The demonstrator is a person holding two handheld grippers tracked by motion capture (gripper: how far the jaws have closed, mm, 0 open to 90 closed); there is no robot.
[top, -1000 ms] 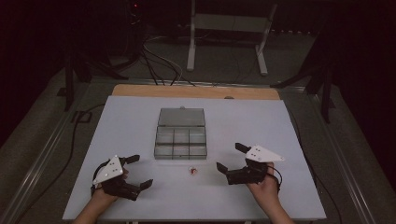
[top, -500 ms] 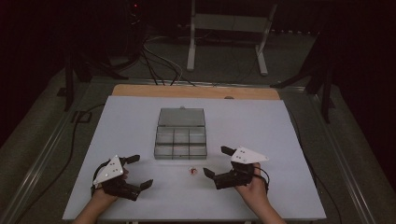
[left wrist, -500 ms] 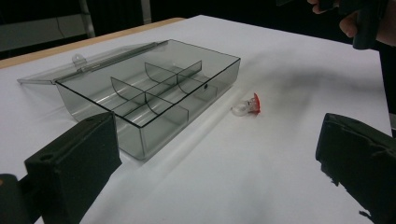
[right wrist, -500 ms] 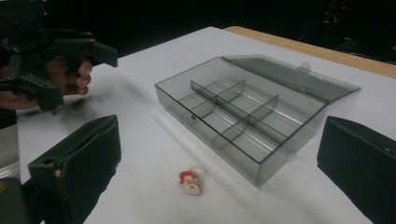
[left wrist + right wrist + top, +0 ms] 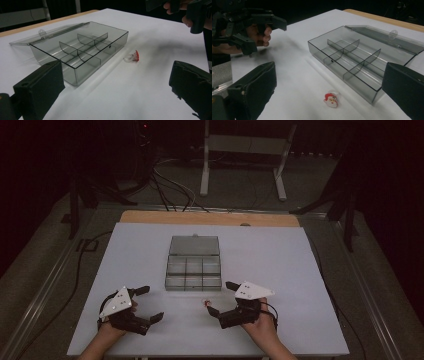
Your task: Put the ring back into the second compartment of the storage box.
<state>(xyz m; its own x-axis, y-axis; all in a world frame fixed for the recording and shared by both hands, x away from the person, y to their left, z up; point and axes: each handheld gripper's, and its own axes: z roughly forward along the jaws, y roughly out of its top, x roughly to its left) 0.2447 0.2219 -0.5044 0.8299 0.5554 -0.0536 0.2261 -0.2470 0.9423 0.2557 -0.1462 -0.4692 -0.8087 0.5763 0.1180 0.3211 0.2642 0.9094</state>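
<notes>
Your right gripper [image 5: 218, 298] stood spread beside the Santa ring [image 5: 331, 99], just in front of the divided box [image 5: 194, 268].

The clear box sat open on the white table [image 5: 280, 260], its lid [image 5: 194, 245] laid flat behind it and its compartments bare. The ring lay on the table just off the box's near wall, toward that wall's right end, touching neither the box nor a jaw. You held the right gripper near the box's front right corner with its jaws wide apart, the ring on the table between their lines of reach but ahead of the tips. Your left gripper [image 5: 149, 303] rested well off the box's front left corner, jaws likewise wide apart and holding nothing, pointed across toward the box.
</notes>
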